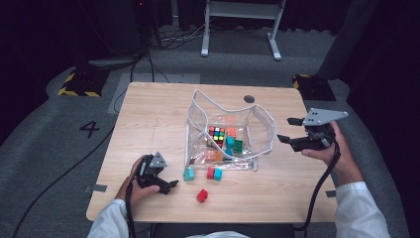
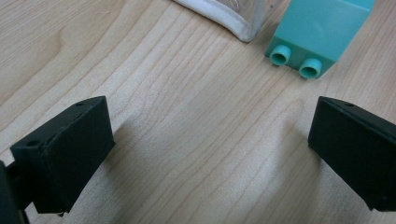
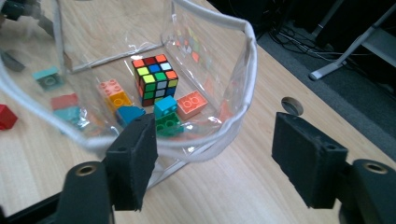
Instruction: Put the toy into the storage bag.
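Only legible writing: a "4" point(image 1: 89, 129) marked on the grey floor left of the table point(image 1: 148, 119). No brand or label could be read on the toys.

Left gripper point(image 1: 171, 185) sat low near the table's front-left, jaws spread wide over bare wood, holding nothing. Right gripper point(image 1: 289, 130) was raised just off the bag's right side, jaws also wide apart and empty.

Clear bag point(image 1: 262, 124) with white rim stood open mid-table. Inside: cube puzzle point(image 1: 217, 134), plus orange, teal, green and pink bricks. Outside, along the bag's front edge: teal brick point(image 1: 188, 173) and a red-and-teal pair point(image 1: 214, 173), just beside it. Red brick point(image 1: 202, 195) lay alone nearer the front edge.

Open room: broad bare wood on the table's left half and along the back; less to the right of the bag. Round hole point(image 1: 249, 98) near the back edge.

Left gripper view gave the teal brick point(image 2: 322, 32) on its side, two studs facing the jaws, bag rim point(image 2: 219, 18) next to it. Right gripper view looked into the bag point(image 3: 250, 70) at the puzzle point(image 3: 154, 79) and the green brick point(image 3: 169, 125) under a teal one, which were harder to separate from above.
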Demonstrator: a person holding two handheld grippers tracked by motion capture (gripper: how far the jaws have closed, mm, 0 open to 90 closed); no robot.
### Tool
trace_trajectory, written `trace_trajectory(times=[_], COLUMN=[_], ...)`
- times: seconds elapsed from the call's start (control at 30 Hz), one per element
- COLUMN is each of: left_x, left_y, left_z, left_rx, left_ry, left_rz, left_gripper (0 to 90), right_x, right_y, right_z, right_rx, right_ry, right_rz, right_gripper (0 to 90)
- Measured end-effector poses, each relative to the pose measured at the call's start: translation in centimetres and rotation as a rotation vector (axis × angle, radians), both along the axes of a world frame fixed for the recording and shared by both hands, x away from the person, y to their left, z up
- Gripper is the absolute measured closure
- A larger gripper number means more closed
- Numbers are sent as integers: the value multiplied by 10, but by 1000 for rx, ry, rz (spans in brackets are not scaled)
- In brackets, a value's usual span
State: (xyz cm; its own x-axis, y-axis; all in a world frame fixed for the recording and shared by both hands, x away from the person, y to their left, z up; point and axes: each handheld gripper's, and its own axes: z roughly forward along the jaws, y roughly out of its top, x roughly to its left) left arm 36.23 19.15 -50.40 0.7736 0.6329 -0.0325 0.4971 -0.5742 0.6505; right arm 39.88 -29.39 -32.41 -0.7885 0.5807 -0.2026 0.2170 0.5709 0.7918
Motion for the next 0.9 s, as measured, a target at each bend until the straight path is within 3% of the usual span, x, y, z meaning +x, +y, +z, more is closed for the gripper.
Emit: trace_trajectory(times=[0.2,0.43,0.77,0.9], left_x=[0,0,0,0], left_y=[0,0,0,0], left_z=[0,0,0,0], left_rx=[1,0,-1,-1], left_ry=[-2,0,2,1], left_rz=[1,0,0,1], left_gripper=[2,1,2,2], right_x=[-10,-20,-34,-43], right_y=[-15,-23,-10,3], right_z=[-18,-48,-97,-114], right_rx=[-5,2,-2,28], right_ry=[-3,4,51,77], right_rz=[-39,-36,32,73], right_gripper=[258,244,251,261])
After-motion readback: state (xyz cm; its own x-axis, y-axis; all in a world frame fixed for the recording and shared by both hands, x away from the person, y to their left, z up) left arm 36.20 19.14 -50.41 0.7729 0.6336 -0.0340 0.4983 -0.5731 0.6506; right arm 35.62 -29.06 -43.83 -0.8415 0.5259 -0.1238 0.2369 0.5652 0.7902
